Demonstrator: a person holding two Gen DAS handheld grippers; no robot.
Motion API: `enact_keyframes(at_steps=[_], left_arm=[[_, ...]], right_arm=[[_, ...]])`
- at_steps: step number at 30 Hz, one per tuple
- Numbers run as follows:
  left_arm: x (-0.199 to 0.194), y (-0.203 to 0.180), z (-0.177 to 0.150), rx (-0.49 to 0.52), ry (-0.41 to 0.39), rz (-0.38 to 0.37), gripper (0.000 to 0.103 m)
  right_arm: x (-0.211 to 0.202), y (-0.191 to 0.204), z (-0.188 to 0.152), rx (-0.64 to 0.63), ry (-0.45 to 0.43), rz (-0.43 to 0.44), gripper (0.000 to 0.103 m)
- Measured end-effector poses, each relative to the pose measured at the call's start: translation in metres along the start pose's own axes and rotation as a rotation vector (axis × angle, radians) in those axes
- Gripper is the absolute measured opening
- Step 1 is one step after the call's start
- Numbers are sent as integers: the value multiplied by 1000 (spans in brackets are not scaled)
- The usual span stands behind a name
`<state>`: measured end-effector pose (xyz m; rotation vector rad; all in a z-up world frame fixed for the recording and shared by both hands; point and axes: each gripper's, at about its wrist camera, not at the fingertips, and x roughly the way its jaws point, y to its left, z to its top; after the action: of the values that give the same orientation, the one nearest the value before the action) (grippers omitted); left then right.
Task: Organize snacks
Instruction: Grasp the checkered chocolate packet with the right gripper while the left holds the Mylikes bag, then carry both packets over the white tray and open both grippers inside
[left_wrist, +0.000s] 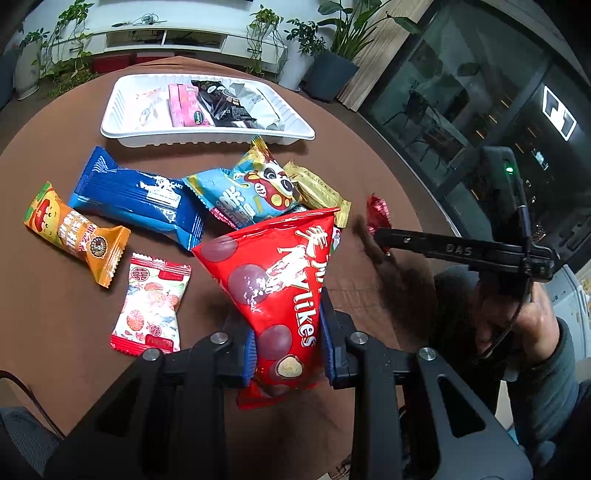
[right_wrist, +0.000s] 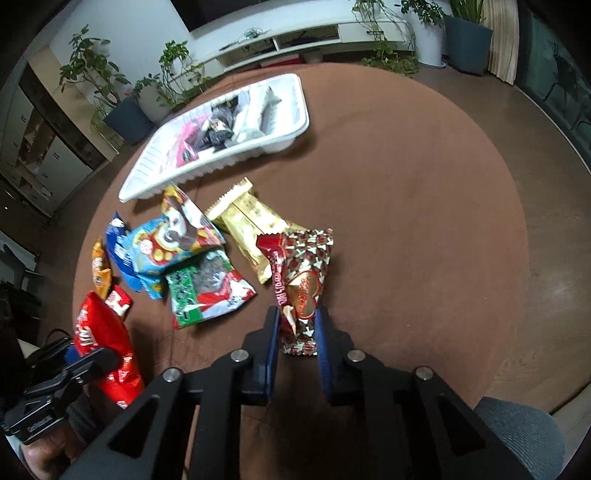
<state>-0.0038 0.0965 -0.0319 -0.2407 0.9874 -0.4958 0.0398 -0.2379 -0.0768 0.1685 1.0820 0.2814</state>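
Observation:
In the left wrist view my left gripper (left_wrist: 288, 343) is shut on the lower end of a red Mylikes chocolate-ball bag (left_wrist: 273, 280), which stands up over the brown table. In the right wrist view my right gripper (right_wrist: 296, 325) is shut on the near end of a red-brown packet with heart print (right_wrist: 303, 273). That packet (left_wrist: 376, 214) also shows at the right gripper's tip in the left view. A white tray (left_wrist: 207, 138) holding pink, black and silver packets sits at the far side of the table.
Loose snacks lie between me and the tray: a blue pack (left_wrist: 136, 199), an orange one (left_wrist: 74, 232), a white-and-red one (left_wrist: 151, 302), a light-blue panda bag (left_wrist: 243, 192), a gold bar (right_wrist: 251, 221) and a green-red pack (right_wrist: 207, 291). Bare round table (right_wrist: 406, 184) spreads to the right.

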Motion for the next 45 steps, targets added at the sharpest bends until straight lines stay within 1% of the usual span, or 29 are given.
enact_keyframes(at_steps=[6,10,15,19,22,24,28,30,33,36,38,40,43,45], left_arm=[[-17,5,7,-37,-27,-43,25],[-31,10,15,-64,-53,-67,25],[-55,16,31,-68,-91,-90,25],[-80,31,56,-70,-148,-73,25],[-95,49,82,-74,-181,-52,25],[-100,62,103,-74,-186,-37,25],[-99,84,149,-72,-186,-2,25],[-94,92,172,-68,-169,1,25],[-78,100,204,-50,-128,29,25],[-52,113,228,-64,-62,21,25],[-35,125,239,-82,-21,15,25],[-18,132,245,-83,16,33,25],[6,141,249,-91,70,56,25],[21,146,251,-97,95,64,25]], right_arm=[[-25,-12,11,46,-44,79,20],[-32,-21,20,67,-67,81,20],[-42,-27,38,69,-110,87,20],[-54,-34,65,69,-165,81,20],[-60,-37,86,74,-196,97,20],[-63,-34,100,65,-214,107,20],[-59,-11,134,12,-232,149,20],[-52,7,153,-28,-226,169,20],[-38,29,174,-78,-219,190,20],[-14,57,195,-136,-182,201,20],[5,71,204,-177,-154,175,20],[25,76,210,-189,-116,155,20],[57,77,214,-191,-64,109,20],[75,76,214,-183,-26,105,20]])
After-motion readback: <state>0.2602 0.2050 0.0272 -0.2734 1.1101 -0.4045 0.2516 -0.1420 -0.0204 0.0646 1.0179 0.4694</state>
